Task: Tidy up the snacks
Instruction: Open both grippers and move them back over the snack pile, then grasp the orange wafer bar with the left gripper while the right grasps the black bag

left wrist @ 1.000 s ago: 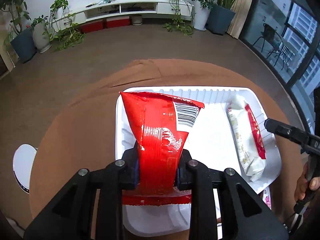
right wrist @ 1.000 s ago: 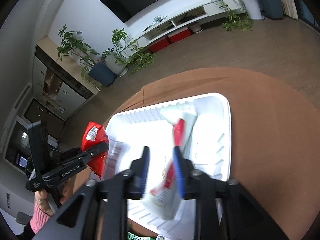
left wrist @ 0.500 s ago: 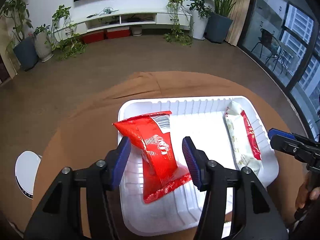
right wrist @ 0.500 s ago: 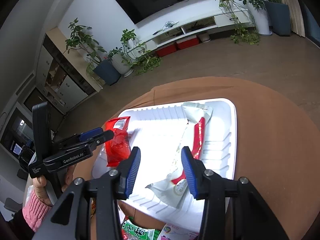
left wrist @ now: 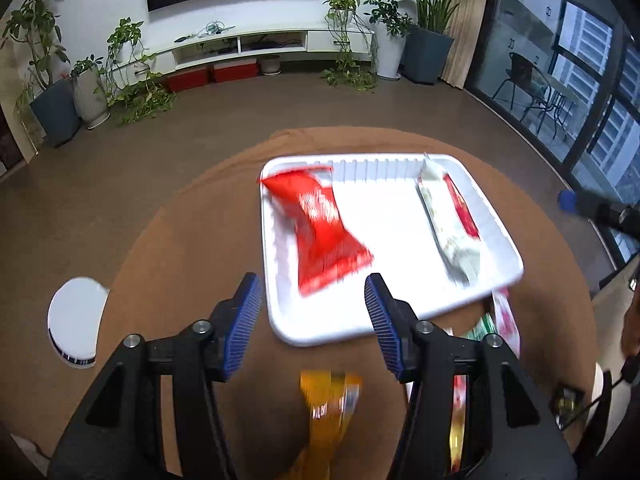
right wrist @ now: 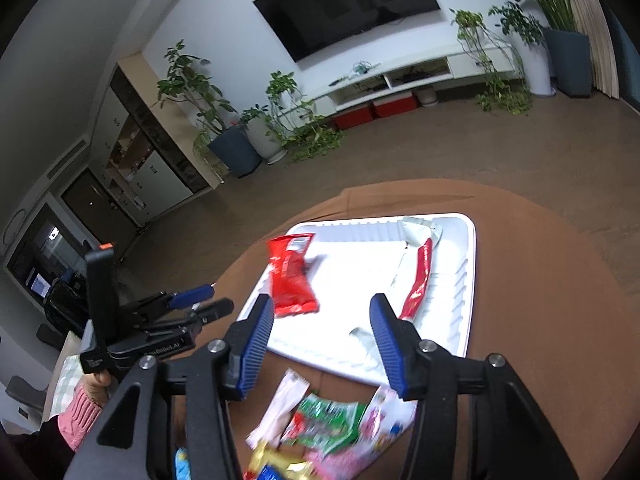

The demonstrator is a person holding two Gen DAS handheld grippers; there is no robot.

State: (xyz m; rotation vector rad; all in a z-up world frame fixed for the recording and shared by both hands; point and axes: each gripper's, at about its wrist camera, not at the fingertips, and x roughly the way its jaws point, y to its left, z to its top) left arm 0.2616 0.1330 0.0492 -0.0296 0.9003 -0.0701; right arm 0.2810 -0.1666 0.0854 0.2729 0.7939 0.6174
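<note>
A white tray sits on the round brown table. In its left half lies a red snack packet. Along its right side lies a white packet with a red stripe. My left gripper stands open above the tray's near edge, clear of the red packet. My right gripper hangs over the tray's near edge with its jaws opening and nothing between them. In the right wrist view the left gripper shows at the left, held by a hand in a pink sleeve.
Several loose snacks lie on the table in front of the tray: an orange packet, a green one, a pink one, a white one. A white round object sits beyond the table's left edge.
Both grippers let go of their packets, which now lie in the tray. Both pulled back and up from the tray, bringing the loose snacks near the front into view.
</note>
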